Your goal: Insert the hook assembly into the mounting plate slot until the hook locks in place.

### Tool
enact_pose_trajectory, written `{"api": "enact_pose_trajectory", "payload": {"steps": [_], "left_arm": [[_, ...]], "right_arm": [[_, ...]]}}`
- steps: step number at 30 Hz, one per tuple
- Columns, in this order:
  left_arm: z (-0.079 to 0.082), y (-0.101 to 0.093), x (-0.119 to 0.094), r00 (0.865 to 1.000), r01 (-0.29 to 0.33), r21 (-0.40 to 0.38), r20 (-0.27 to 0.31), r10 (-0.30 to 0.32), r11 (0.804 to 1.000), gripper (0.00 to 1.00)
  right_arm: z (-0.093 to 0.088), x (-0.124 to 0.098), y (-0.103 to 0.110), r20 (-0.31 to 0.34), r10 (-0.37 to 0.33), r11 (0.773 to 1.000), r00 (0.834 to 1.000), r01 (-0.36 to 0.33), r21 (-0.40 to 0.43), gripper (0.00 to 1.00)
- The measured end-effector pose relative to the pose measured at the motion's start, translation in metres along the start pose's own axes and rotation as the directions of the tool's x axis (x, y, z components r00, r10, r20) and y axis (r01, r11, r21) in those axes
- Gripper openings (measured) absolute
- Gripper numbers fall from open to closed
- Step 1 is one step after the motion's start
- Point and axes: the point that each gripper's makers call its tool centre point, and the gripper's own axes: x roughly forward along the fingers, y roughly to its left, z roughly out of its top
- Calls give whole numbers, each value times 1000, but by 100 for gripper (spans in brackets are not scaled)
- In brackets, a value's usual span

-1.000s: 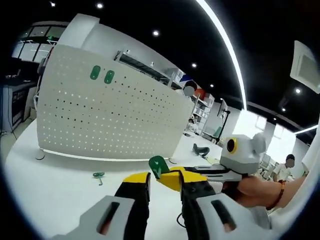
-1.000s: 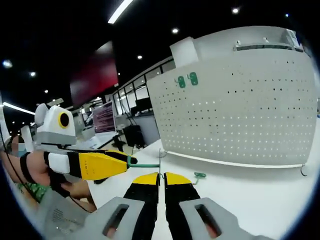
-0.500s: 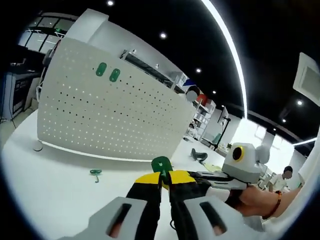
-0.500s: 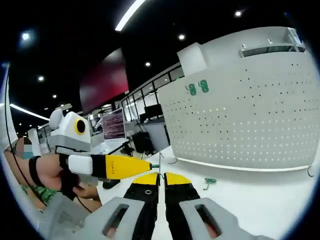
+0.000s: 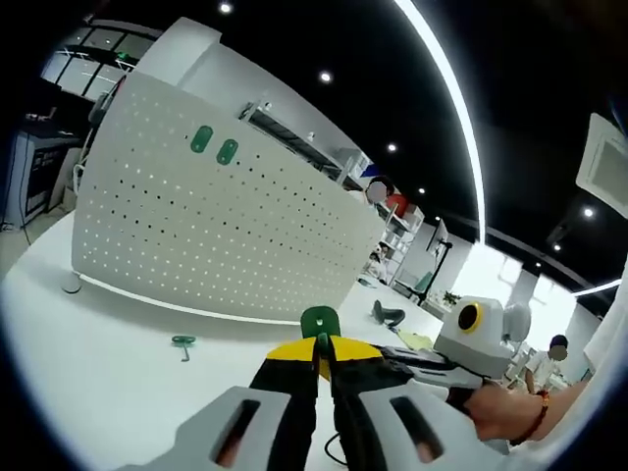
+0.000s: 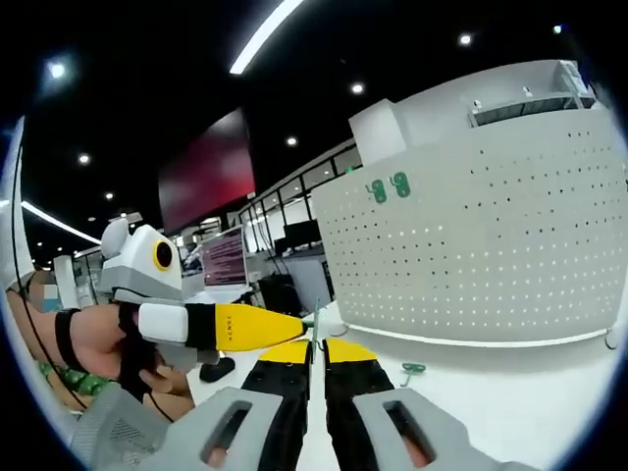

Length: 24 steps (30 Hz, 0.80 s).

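Green plastic is being pinched between the yellow tips of the left gripper (image 5: pixel 319 350): the hook (image 5: pixel 319 321) is now being held there by its flat head, with the jaws drawn tight on it, where a second ago they were standing apart and the hook was being presented from the side. The handover is thus being judged as complete, and the carry to the board is what is being left to do. In the right gripper view the right gripper (image 6: pixel 316 350) is being shown with its jaws pressed together; a thin green edge is being glimpsed right at their tips, but whether anything is being gripped there cannot be told. The left gripper is being seen beside it, touching or nearly so.

Further out, a spare hook (image 5: pixel 183 342) is lying on the white table (image 5: pixel 88 373), between the grippers and the board. Beyond it, the white pegboard (image 5: pixel 216 235) is being held upright on small feet, with two green hooks (image 5: pixel 214 145) already seated near its upper edge. Nothing is being seen to stand in the path to its holes, though the board is well apart from the held hook. Off to the side, a dark object (image 5: pixel 391 315) is resting on the table, and shelving and a person are being made out far behind.
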Motion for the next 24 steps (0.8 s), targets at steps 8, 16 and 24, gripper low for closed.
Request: {"api": "enact_pose_trajectory", "payload": {"steps": [8, 16, 24], "left_arm": [[14, 6, 9, 999, -27, 8, 46, 27, 1000, 3], [29, 10, 21, 993, -89, 76, 84, 82, 993, 3], [42, 10, 36, 982, -158, 153, 125, 140, 975, 3]], "right_arm": [[3, -7, -11, 6, -21, 1000, 1000, 21, -4, 5], [-1, -17, -24, -13, -41, 999, 999, 41, 9, 5], [-6, -32, -36, -48, -60, 998, 997, 59, -9, 13]]}}
